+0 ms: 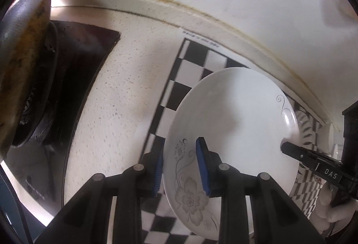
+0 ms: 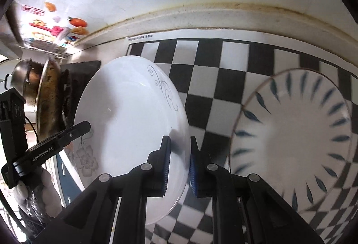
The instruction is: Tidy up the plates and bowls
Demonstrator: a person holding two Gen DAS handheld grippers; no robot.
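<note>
Both tongs pinch opposite rims of one glossy round white plate (image 1: 232, 132) with grey flower print: left tongs (image 1: 182, 171) at its flowered edge, right tongs (image 2: 180, 168) across from it. The plate sits above a black-and-white checkered mat (image 2: 210, 78) on the speckled counter (image 1: 125, 87). A leaf-patterned bowl (image 2: 297, 147) rests just beside it.
</note>
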